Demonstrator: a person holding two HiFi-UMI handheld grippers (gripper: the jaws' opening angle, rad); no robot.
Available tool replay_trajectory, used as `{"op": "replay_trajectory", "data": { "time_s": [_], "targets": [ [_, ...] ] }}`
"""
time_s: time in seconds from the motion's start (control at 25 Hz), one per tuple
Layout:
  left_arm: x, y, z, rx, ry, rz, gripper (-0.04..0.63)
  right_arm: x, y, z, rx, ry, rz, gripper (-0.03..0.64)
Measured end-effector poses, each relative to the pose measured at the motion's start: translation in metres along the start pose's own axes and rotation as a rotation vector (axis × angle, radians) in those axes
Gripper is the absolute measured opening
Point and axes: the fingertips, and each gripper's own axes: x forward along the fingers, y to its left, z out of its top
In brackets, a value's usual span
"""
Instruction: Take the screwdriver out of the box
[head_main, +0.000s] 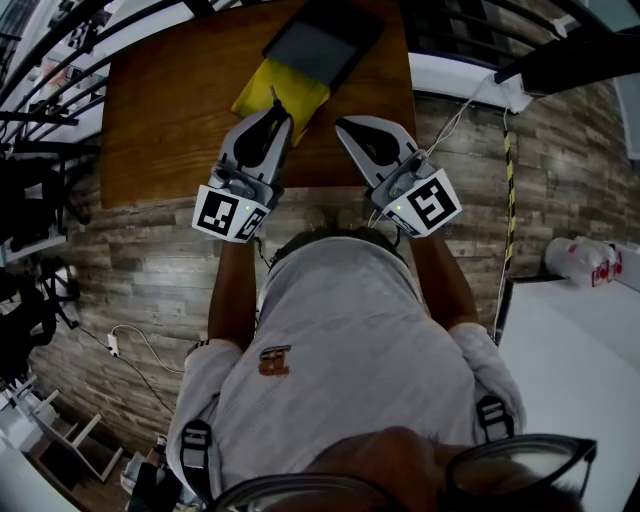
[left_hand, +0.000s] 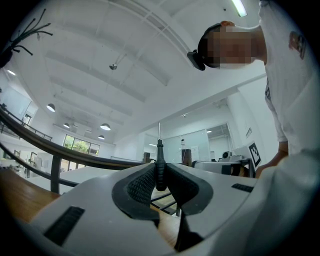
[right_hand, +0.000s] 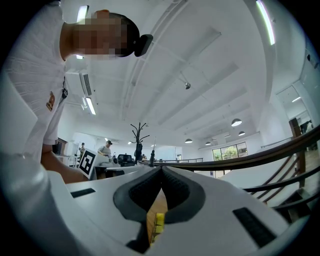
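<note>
You hold two grippers over one wooden surface (head_main: 160, 110).

1. Left gripper (head_main: 276, 113), at 11 o'clock in the head view: it is pinching one screwdriver (head_main: 274, 99). In the left gripper view, the pads of the left gripper (left_hand: 160, 175) press on the black ribbed handle of the screwdriver (left_hand: 159, 155). The thin metal shaft rises toward 12 o'clock, past the fingertips.
2. Right gripper (head_main: 346, 126), at 1 o'clock in the head view: the jaws are pressed together. In the right gripper view, nothing stands between the jaws of the right gripper (right_hand: 161, 170).
3. Box: one yellow box (head_main: 295, 98) lies on the surface at 12 o'clock of the two grippers. One dark grey flat piece (head_main: 320, 45) touches its far end.
4. Screwdriver location: it is out of the box, in the left gripper. In the head view, its tip shows against the near edge of the yellow box.
</note>
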Motion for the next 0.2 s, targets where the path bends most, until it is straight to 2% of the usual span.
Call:
{"op": "replay_trajectory", "data": {
  "time_s": [0.2],
  "targets": [
    [0.0057, -0.0023, 0.0001, -0.001, -0.001, -0.001, 0.08, -0.0041, -0.0056, 0.0001, 0.001, 0.004, -0.004, 0.031]
  ]
}}
